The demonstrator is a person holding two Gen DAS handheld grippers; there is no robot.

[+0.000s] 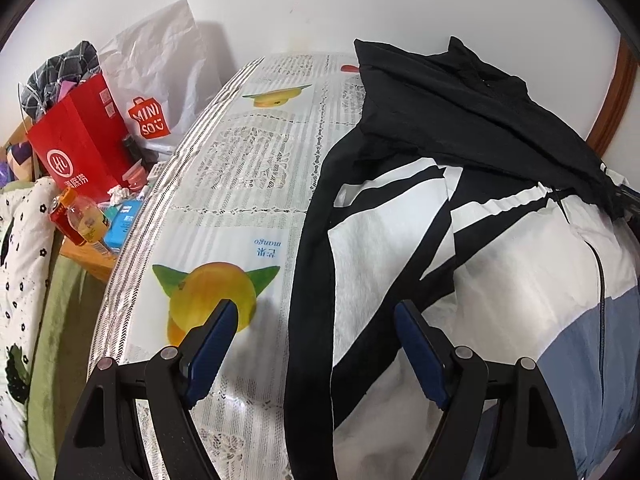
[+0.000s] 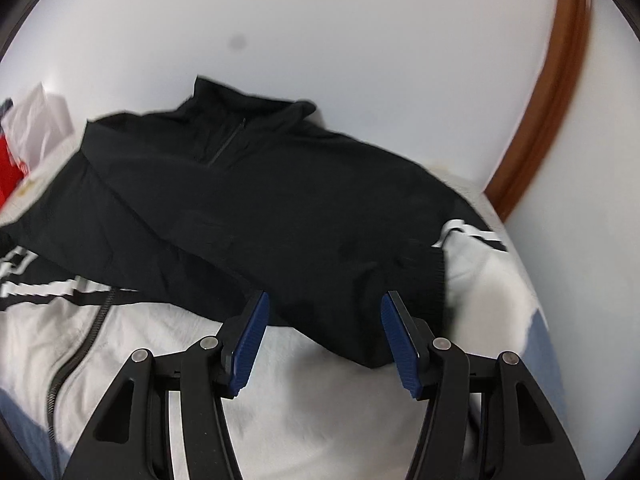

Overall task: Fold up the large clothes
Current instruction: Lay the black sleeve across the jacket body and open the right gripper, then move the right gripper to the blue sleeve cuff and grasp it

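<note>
Your left gripper [image 1: 314, 316]: jaws wide apart, blue pads clear of everything, nothing between them. It hangs over the near left edge of the jacket [image 1: 460, 260], one finger above the mango print on the tablecloth [image 1: 240, 184], the other above the white panel of the jacket.

Your right gripper [image 2: 324, 308]: jaws parted about halfway, empty. The folded-over black sleeve [image 2: 320, 248] lies just ahead of the fingertips and under them; the pads do not press it.

Jacket: black, white and grey-blue zip-up, spread flat on the table, collar toward the wall [image 1: 360, 0], black upper part and sleeve folded across the white body. Zip [image 2: 84, 344] runs down the white front to your right gripper's left.

Beyond the table's left edge: red paper bag [image 1: 76, 152], white Miniso bag [image 1: 160, 80], drink bottle [image 1: 86, 220], blue packet [image 1: 122, 220], floral bedding [image 1: 24, 248]. Brown wooden frame [image 2: 552, 92] along the wall at right.
</note>
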